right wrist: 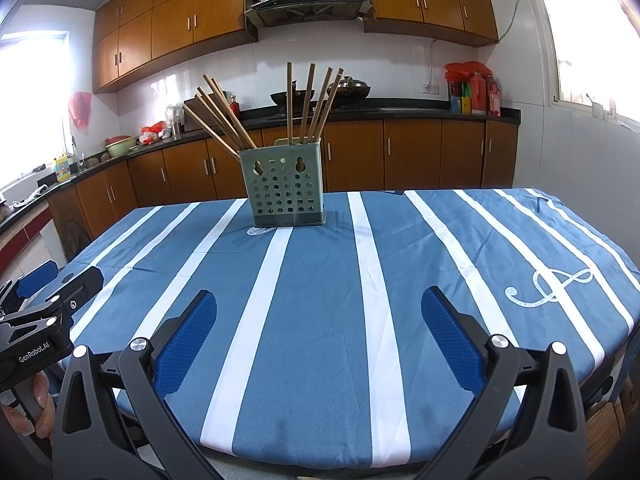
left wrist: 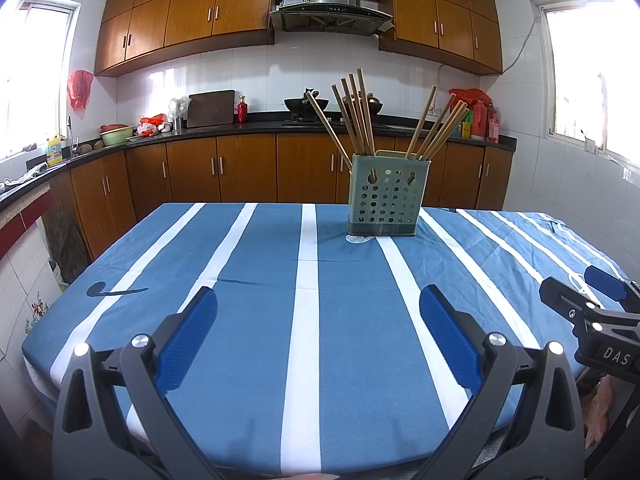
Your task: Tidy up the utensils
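From my left gripper (left wrist: pixel 318 334), the holder (left wrist: pixel 386 196) stands on the table (left wrist: pixel 240 280) at one o'clock, chopsticks (left wrist: pixel 356 116) in it, seemingly in two clusters.

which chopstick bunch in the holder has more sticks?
The left bunch of chopsticks, fanned and leaning left in the green holder; the right bunch has fewer.

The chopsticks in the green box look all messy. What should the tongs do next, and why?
Probably reach one of the open tongs, say the right tongs, forward toward the green box. Both tongs are empty and back near the table's close edge, while the chopsticks lean in two spread bunches, far off. The left tongs can wait.
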`<state>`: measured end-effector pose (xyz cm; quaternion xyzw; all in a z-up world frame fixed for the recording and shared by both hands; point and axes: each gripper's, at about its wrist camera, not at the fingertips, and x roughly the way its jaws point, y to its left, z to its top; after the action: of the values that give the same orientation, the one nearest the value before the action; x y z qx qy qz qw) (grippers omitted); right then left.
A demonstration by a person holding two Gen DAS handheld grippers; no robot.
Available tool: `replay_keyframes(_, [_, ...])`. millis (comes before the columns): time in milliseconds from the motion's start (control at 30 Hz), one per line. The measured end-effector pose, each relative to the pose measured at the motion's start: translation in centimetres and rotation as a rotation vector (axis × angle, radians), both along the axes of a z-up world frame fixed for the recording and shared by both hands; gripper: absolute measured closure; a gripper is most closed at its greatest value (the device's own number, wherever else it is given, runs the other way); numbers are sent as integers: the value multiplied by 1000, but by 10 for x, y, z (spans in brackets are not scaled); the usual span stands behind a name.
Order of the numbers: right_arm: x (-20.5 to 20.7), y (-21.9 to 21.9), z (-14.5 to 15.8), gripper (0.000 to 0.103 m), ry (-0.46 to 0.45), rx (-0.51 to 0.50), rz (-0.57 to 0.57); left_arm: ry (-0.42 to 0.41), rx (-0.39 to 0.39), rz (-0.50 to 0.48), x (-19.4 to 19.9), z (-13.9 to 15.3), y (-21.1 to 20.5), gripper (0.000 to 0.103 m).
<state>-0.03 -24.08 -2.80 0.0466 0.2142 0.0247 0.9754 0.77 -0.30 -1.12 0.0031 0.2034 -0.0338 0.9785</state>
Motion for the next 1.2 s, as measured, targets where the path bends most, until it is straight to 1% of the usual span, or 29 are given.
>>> replay_keyframes(667, [0,1,1,2,2,1,-1,5,-2,-1,0,-3,-1,4])
replay_keyframes(1200, [-3,7,-4,2,10,8,-2,4,-4,3,1,-3,0,4])
